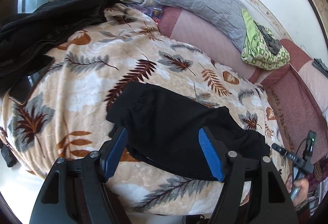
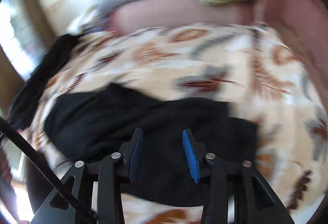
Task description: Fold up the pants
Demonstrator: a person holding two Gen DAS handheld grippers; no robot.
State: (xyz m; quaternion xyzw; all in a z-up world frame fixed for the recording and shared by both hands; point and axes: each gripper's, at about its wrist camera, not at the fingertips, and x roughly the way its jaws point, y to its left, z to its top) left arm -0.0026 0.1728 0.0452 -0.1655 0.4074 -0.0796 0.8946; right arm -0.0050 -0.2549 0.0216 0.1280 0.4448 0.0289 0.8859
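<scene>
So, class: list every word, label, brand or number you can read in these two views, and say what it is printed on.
None can be read with confidence.
White lettering on the black handheld device at the right edge of the left wrist view: too small to read.
Right wrist view: motion-blurred, no text visible.

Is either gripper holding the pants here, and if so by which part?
Nothing is held. The left gripper and right gripper are both open above the folded black pants on the leaf-print blanket.

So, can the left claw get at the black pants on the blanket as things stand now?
Probably yes. The left claw is open directly over the black pants, which lie on the blanket with nothing covering them.
</scene>
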